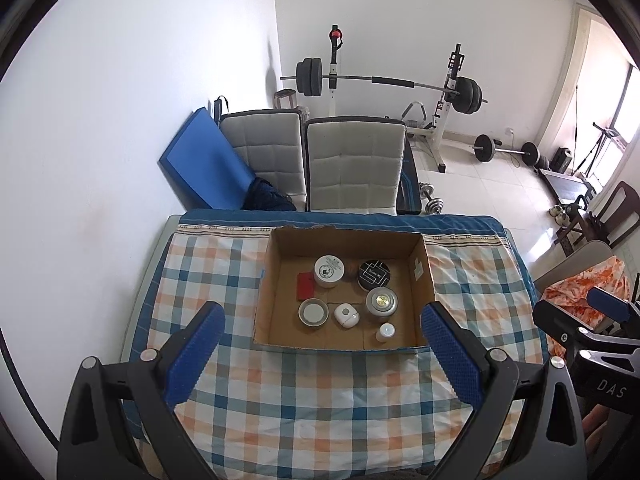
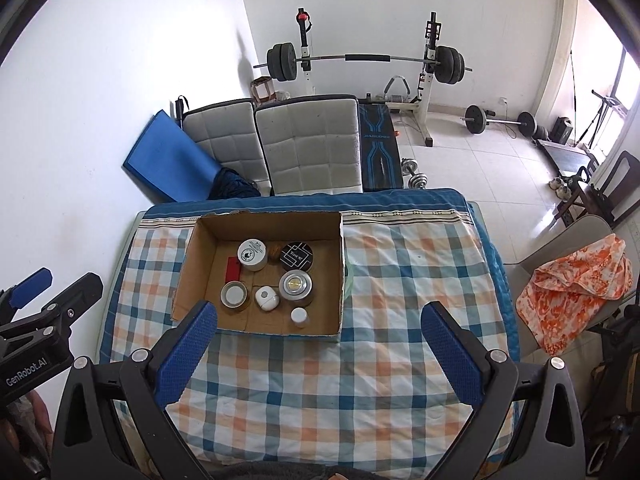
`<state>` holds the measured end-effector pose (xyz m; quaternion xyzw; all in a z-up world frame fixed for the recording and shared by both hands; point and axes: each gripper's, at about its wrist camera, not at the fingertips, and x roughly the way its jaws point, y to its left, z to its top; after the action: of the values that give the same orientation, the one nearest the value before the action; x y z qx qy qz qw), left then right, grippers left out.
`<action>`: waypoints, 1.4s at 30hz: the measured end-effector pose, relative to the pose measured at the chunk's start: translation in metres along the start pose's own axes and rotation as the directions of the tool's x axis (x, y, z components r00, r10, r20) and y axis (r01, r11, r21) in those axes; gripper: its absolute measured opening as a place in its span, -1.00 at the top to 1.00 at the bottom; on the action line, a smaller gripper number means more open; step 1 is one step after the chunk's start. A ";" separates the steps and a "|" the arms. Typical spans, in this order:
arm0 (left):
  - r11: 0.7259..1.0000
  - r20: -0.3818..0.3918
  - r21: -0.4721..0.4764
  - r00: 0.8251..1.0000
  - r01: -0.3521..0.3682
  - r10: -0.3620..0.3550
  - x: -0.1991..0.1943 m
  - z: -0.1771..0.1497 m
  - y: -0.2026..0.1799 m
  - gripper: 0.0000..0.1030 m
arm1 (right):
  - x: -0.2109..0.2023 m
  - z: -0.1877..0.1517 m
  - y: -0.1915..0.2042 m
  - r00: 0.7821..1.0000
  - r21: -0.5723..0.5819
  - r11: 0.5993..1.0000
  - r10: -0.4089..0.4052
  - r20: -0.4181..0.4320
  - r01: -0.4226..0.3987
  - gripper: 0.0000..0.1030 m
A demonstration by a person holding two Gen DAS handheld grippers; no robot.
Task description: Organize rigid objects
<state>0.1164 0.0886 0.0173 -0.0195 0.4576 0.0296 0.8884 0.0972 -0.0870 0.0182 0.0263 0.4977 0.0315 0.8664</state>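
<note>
**Both tools wide, box loaded**

Left tool [image 1: 322,330] spread wide above the checked cloth [image 1: 320,400], gripping nothing; blue dimpled pads, black frame. Right tool [image 2: 320,328] likewise gaping and empty, hovering just beside it. Shallow cardboard box [image 1: 422,272] resting toward the far edge of the desk [image 2: 132,224], corrugated brown walls, torn rim. Inside: round white-lidded tin [image 1: 329,270], black tin with geometric print [image 1: 374,274], flat red card [image 1: 306,286], squat metal-rimmed jar [image 1: 313,313], rounded white gadget [image 1: 346,315], shiny silver puck with gold centre [image 1: 381,301], small white-capped bottle [image 1: 385,332]. Beyond: two grey quilted chairs [image 2: 308,148], blue mat [image 1: 208,160], barbell rack [image 2: 360,60], pale tiled floor [image 2: 480,160].
</note>
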 end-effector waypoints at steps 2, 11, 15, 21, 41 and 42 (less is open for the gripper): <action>1.000 0.004 0.002 1.000 -0.001 0.001 -0.001 0.000 0.000 -0.96 | -0.001 -0.001 0.000 1.000 0.002 1.000 -0.006 0.006 0.006 -1.00; 1.000 0.006 0.001 1.000 0.000 0.000 -0.004 -0.001 -0.001 -0.96 | -0.007 -0.001 -0.001 0.999 -0.007 1.000 -0.030 0.026 0.031 -1.00; 1.000 0.015 0.002 1.000 0.001 -0.001 -0.007 0.002 0.001 -0.96 | -0.010 0.000 -0.002 0.999 -0.007 0.999 -0.038 0.026 0.038 -1.00; 1.000 0.025 -0.005 1.000 0.005 -0.005 -0.009 0.005 0.004 -0.96 | -0.016 0.003 -0.004 0.998 -0.002 0.999 -0.053 0.044 0.054 -1.00; 1.000 0.018 -0.001 1.000 0.001 -0.001 -0.008 0.004 0.002 -0.96 | -0.014 0.003 -0.006 0.998 0.002 0.999 -0.048 0.041 0.048 -1.00; 1.000 0.018 -0.001 1.000 0.000 0.000 -0.008 0.004 0.002 -0.96 | -0.014 0.003 -0.006 0.998 0.002 0.999 -0.050 0.041 0.050 -1.00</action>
<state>0.1149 0.0907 0.0264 -0.0195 0.4495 0.0301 0.8926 0.0932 -0.0945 0.0314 0.0150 0.4804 0.0089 0.8769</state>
